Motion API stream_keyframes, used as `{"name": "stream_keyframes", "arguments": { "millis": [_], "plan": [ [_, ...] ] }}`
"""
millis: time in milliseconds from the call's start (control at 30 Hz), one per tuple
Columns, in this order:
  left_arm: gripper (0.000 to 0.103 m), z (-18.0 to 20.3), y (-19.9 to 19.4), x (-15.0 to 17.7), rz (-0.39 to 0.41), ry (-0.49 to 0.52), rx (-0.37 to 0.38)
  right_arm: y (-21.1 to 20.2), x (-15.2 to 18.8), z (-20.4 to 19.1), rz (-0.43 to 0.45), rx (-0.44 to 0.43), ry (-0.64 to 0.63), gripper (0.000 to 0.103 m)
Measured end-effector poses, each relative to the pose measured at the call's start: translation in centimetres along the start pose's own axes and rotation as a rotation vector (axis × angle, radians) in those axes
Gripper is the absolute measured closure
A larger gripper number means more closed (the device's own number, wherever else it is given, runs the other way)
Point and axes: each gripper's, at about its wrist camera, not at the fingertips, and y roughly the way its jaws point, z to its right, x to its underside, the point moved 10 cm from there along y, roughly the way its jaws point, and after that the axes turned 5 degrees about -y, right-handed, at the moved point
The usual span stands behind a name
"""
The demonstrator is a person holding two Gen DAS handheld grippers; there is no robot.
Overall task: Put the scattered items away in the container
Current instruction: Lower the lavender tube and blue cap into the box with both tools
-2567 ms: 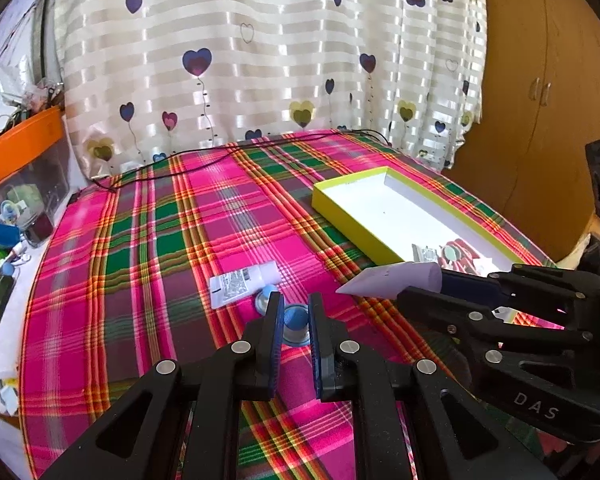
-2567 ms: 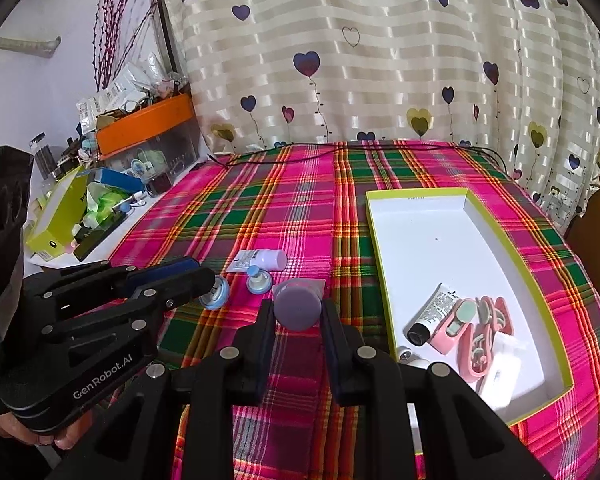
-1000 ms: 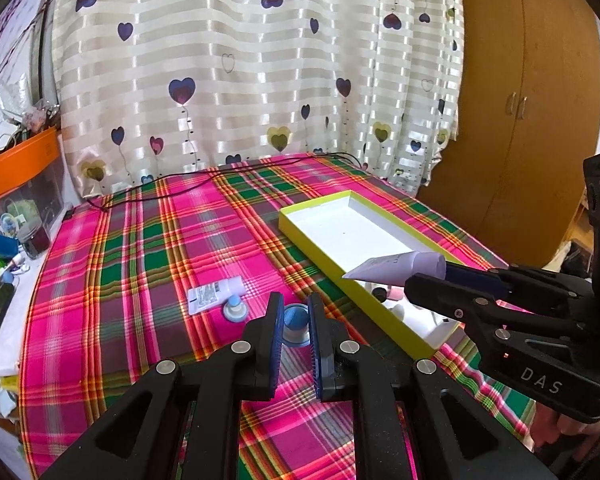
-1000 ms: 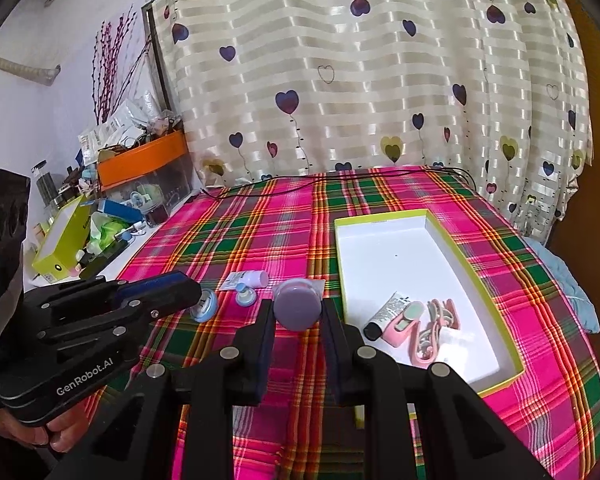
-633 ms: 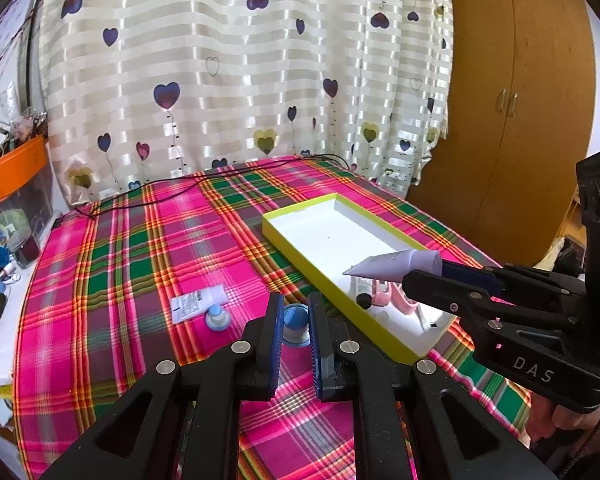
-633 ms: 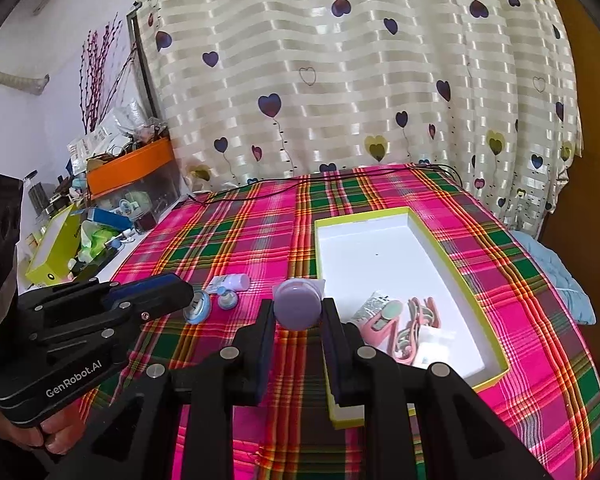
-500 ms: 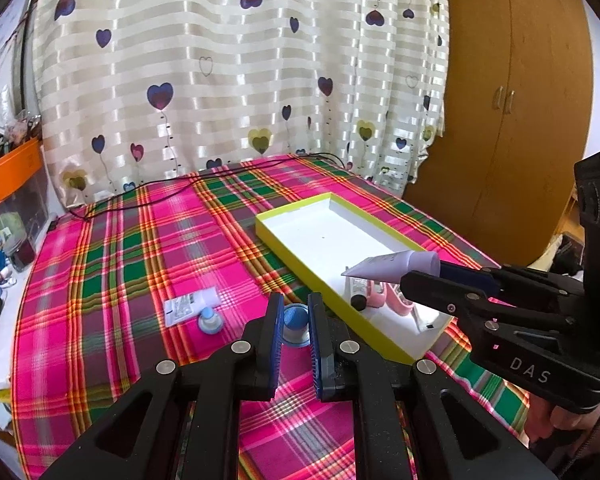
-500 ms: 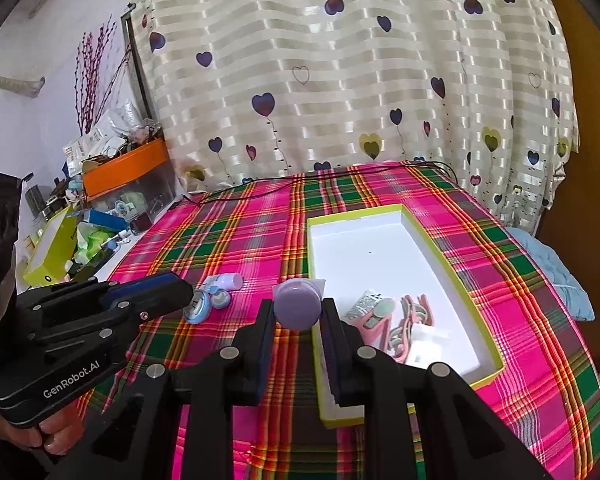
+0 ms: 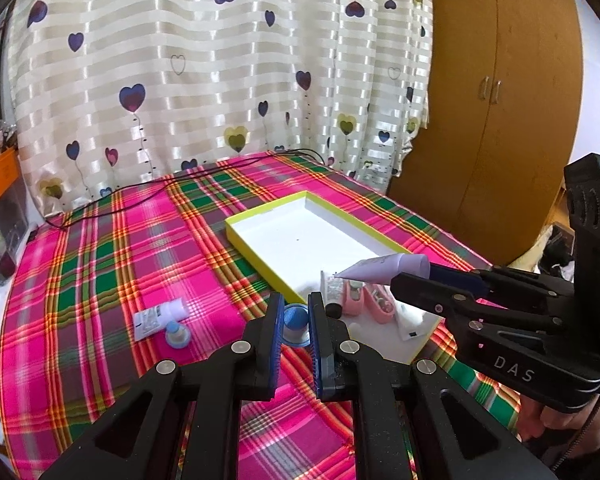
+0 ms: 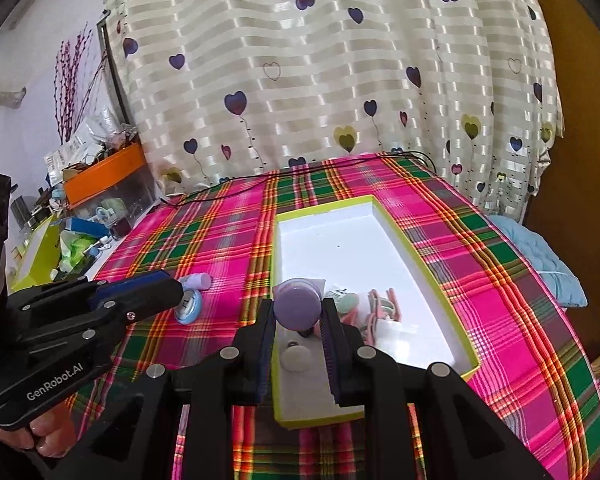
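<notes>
Left gripper (image 9: 293, 322): pointed forward and down, its jaws clamped on a small blue-capped thing, the blue pads (image 9: 275, 344) pressing both its sides.
Right gripper (image 10: 298, 318): pointed forward and down beside the left one, jaws pressed onto the cap end of a lilac tube, carried clear of the surface.
Left hand (image 10: 32, 446): fingers curled under the gripper's black handle.
Right hand (image 9: 556, 426): only partly visible, gripping below its handle.
</notes>
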Motion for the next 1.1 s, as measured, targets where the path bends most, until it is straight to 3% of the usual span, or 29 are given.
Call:
{"name": "stream_keyframes", "arguments": {
  "millis": [1100],
  "plan": [
    [0.091,3.9,7.5,-0.3,-0.082,0.025,0.125,3.6,2.7,5.7,-0.094,0.078,0.08,0.08]
  ]
}}
